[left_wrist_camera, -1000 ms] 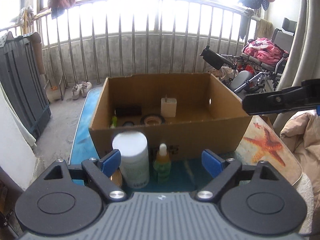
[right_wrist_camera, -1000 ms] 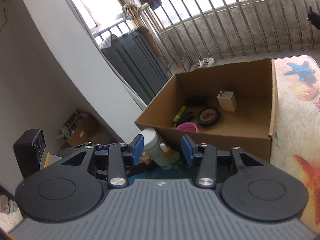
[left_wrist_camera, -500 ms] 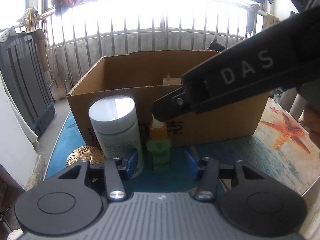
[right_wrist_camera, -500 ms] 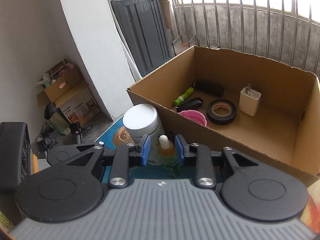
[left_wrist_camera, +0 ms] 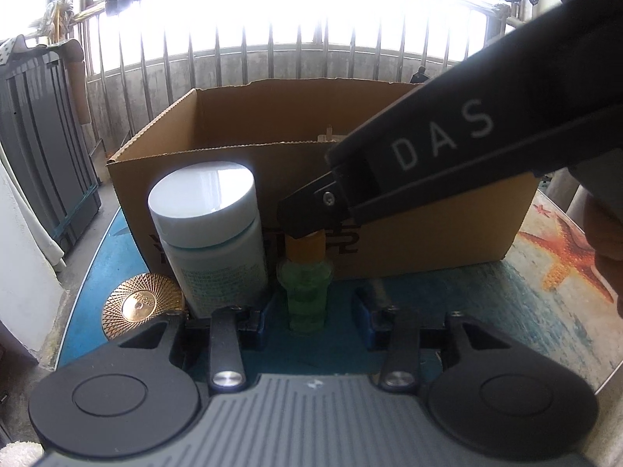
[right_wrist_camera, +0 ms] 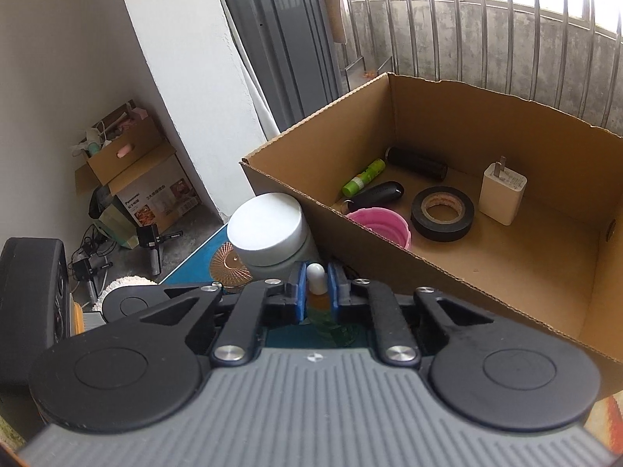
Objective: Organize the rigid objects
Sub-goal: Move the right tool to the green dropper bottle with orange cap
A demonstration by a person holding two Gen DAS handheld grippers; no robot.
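Observation:
A small green dropper bottle (left_wrist_camera: 305, 292) with an orange collar stands on the table in front of the cardboard box (left_wrist_camera: 428, 249). My right gripper (right_wrist_camera: 316, 292) is shut on its white bulb top (right_wrist_camera: 316, 272); in the left wrist view its black finger (left_wrist_camera: 307, 218) reaches in from the upper right onto the cap. My left gripper (left_wrist_camera: 311, 317) is low on the table with the bottle's body between its blue pads. Its jaws are closing, and a gap still shows beside the right pad (left_wrist_camera: 364, 317).
A white-lidded jar (left_wrist_camera: 206, 233) stands just left of the bottle, a gold disc (left_wrist_camera: 140, 303) beside it. The box (right_wrist_camera: 506, 284) holds a black tape roll (right_wrist_camera: 444, 214), a white charger (right_wrist_camera: 502, 194), a pink cup (right_wrist_camera: 383, 225), a green tube (right_wrist_camera: 364, 181) and dark items. Starfish-print tabletop (left_wrist_camera: 564, 257) lies to the right.
My left gripper sank toward the table and its jaws narrowed around the dropper bottle. My right gripper swung in over the bottle, rolled, and closed on its top.

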